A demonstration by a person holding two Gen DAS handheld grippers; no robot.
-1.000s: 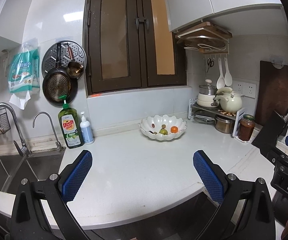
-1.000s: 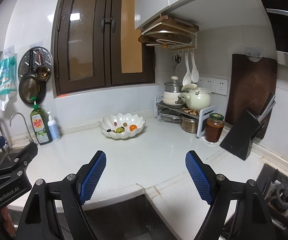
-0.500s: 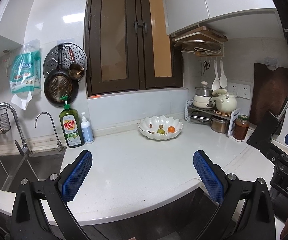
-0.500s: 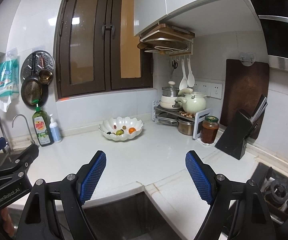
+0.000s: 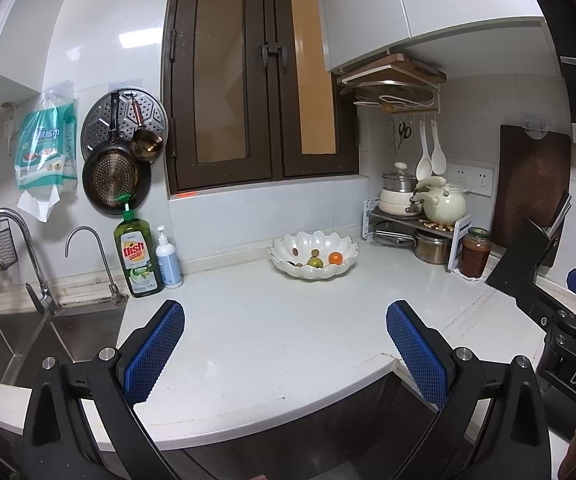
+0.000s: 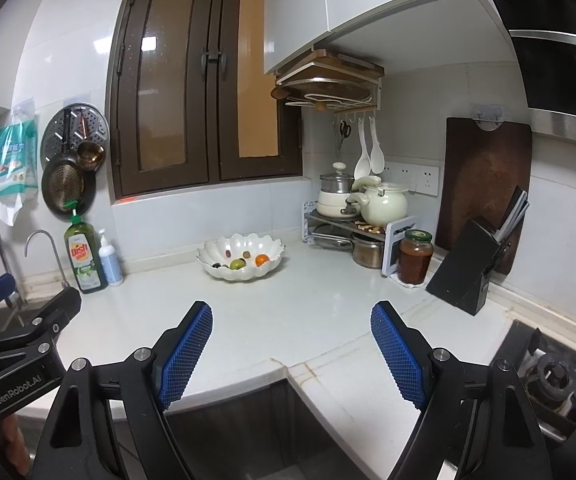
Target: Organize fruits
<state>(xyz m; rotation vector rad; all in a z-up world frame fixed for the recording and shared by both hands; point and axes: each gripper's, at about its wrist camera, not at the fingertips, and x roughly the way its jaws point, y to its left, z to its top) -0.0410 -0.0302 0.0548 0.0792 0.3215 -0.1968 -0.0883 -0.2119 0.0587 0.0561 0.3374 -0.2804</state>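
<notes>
A white scalloped bowl (image 5: 344,246) stands at the back of the white counter, also in the right wrist view (image 6: 212,250). It holds an orange fruit (image 5: 335,257), a green fruit (image 5: 314,262) and a few small dark ones; the right wrist view shows the orange (image 6: 262,259) and green fruit (image 6: 237,264) too. My left gripper (image 5: 285,348) is open and empty, at the counter's front edge, far from the bowl. My right gripper (image 6: 291,350) is open and empty, also far back from the bowl.
A sink (image 5: 16,344) with taps lies left, with a dish soap bottle (image 5: 138,256) and pump bottle (image 5: 168,258) beside it. A pot rack (image 6: 352,220), a jar (image 6: 415,256) and a knife block (image 6: 472,272) stand right. A gas hob (image 6: 548,380) is at far right.
Both grippers have drawn back and tilted up, so the bowl looks smaller and farther. Both stay open and empty.
</notes>
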